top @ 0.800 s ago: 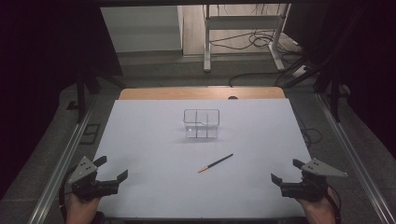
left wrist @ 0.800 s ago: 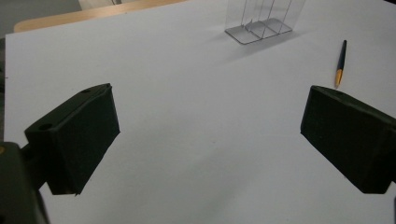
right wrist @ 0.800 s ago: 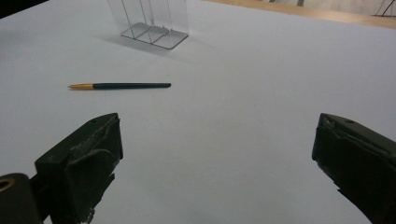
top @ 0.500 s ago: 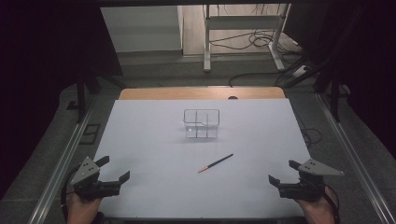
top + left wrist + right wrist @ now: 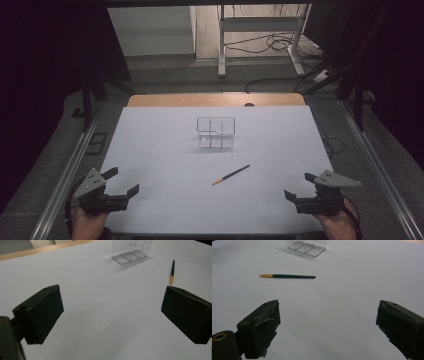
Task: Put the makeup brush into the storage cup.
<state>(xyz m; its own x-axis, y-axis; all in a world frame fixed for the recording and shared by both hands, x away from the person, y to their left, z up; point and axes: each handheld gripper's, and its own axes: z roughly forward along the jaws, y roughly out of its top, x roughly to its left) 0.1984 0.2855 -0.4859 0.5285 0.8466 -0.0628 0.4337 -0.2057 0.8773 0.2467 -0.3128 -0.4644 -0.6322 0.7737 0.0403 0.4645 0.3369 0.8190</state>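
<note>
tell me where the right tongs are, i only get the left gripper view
observer: The right tongs are at the table's near right corner, open, with nothing between them.
operator: is the box empty, its top is cut off here
observer: The high view shows dividers inside it and nothing in any compartment.
operator: which tongs are closer to the pen
observer: In the high view it lies closer to the right tongs than to the left tongs.

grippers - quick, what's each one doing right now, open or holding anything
left gripper: open, holding nothing, near the table's front left corner.
right gripper: open, holding nothing, near the front right corner.
</note>
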